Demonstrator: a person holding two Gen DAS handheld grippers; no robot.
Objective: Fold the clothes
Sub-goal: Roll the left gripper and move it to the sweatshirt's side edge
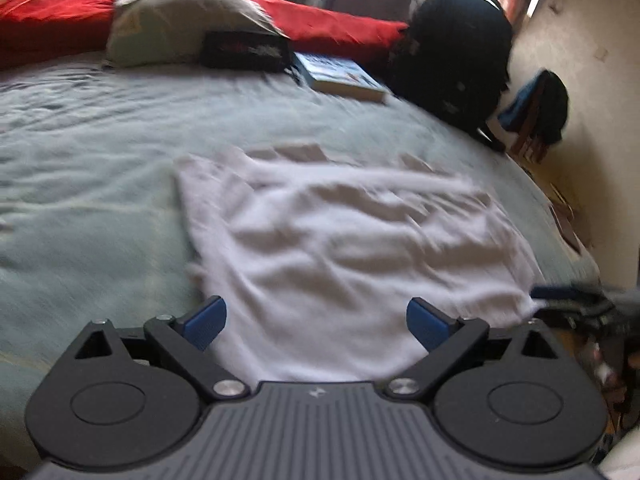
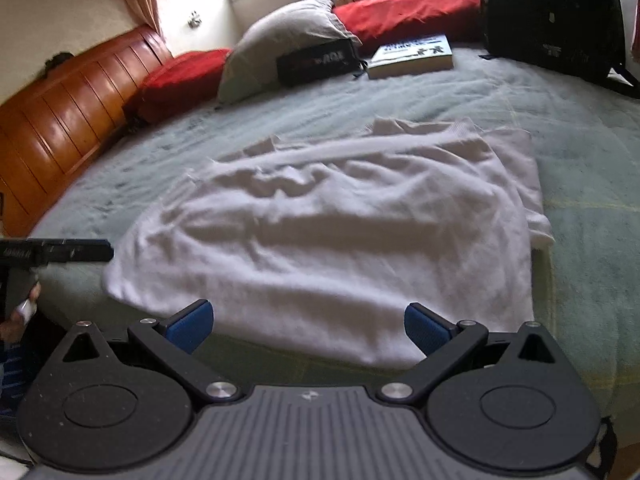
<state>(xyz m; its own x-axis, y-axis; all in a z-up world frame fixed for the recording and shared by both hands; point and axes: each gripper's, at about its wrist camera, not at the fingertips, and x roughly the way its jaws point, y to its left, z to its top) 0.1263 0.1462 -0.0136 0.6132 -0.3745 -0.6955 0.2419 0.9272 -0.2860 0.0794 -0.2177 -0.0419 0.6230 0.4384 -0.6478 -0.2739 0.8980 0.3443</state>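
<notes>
Nearest, left gripper [image 1: 316, 322]: its blue pads [image 1: 206, 322] stood wide apart with nothing between them, poised over the near hem of the garment; the left view was smeared by motion.
Right gripper [image 2: 310, 326]: its blue pads [image 2: 191, 325] were likewise spread wide and empty, just short of the garment's near edge.
Each gripper in the other's view: the right one showed as a dark blur at the right margin of the left view, by the cloth's corner; the left one showed in the right view as a black bar at the left margin, its tip just beside the cloth's left corner.
Hand [image 2: 20, 312]: only a part showed at the left edge of the right view, below that bar.
White garment [image 2: 340, 224]: it lay spread and wrinkled on the bed near its front edge, with a layer folded over along the right side and a ribbed edge at the far end.
Bed cover [image 2: 580, 152]: pale grey-green, rumpled, under the garment on all sides.
Book [image 2: 412, 58]: flat on the cover, well beyond the garment.
Black pouch [image 2: 316, 62]: beside the book, against the pillow.
Grey pillow [image 2: 280, 40]: resting over the red bedding [image 2: 408, 14].
Black backpack [image 2: 552, 12]: upright at the far right.
Wooden headboard [image 2: 68, 100]: along the left.
</notes>
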